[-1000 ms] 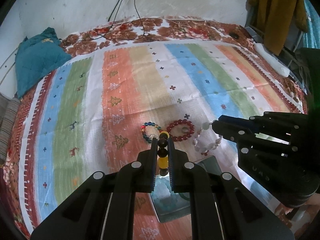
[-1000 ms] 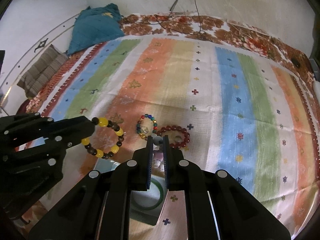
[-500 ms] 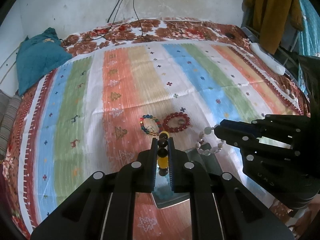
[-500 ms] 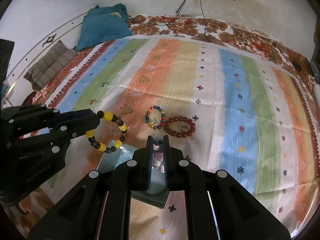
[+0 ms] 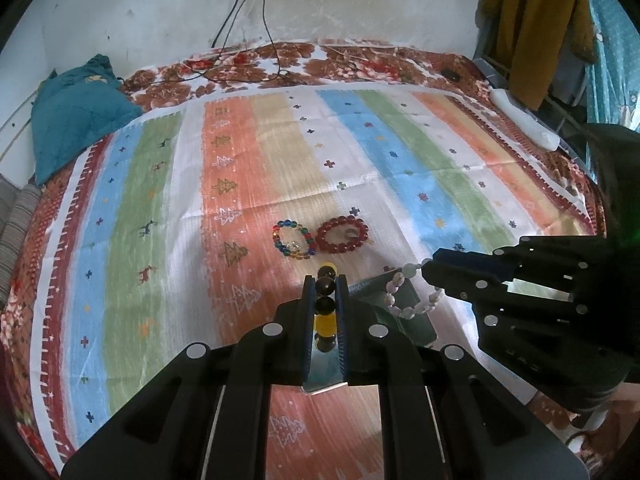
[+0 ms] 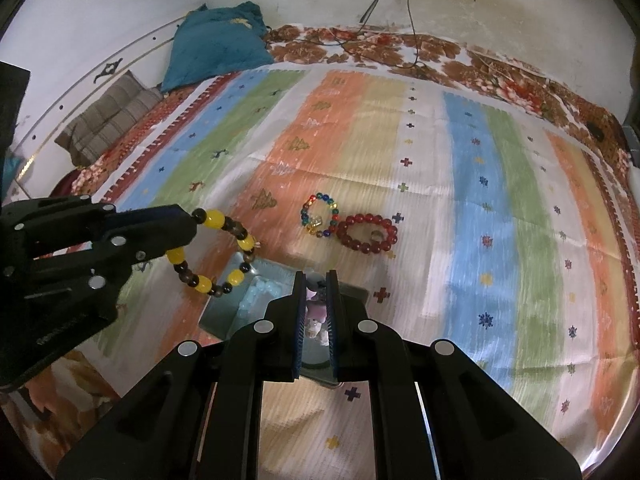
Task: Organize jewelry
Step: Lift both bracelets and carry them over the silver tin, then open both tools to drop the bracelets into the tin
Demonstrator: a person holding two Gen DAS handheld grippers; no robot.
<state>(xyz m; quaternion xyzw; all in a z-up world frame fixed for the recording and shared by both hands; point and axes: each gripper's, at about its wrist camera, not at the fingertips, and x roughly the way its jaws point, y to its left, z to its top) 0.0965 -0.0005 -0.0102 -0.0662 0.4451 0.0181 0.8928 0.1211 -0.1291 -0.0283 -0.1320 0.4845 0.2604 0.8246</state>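
Note:
My left gripper (image 5: pixel 325 280) is shut on a yellow and dark bead bracelet (image 6: pixel 218 252), which hangs from its tip in the right wrist view. My right gripper (image 6: pixel 316 280) is shut on a pale pink and white bead bracelet (image 5: pixel 408 296), which dangles from its tip in the left wrist view. Both are held above a small grey-green open box (image 6: pixel 256 296) on the bed, with pale beads inside. A multicoloured bead bracelet (image 5: pixel 293 239) and a dark red bead bracelet (image 5: pixel 342 234) lie side by side on the striped cloth beyond the box.
The striped cloth (image 5: pixel 380 168) covers a bed with a floral sheet. A teal pillow (image 5: pixel 72 112) lies at the far left corner, cables (image 5: pixel 256 40) hang down the back wall, and clothes (image 5: pixel 532 28) hang at the far right.
Both grippers have drawn back and risen with their bracelets. The pale bracelet has moved from beside the red bracelet to over the box.

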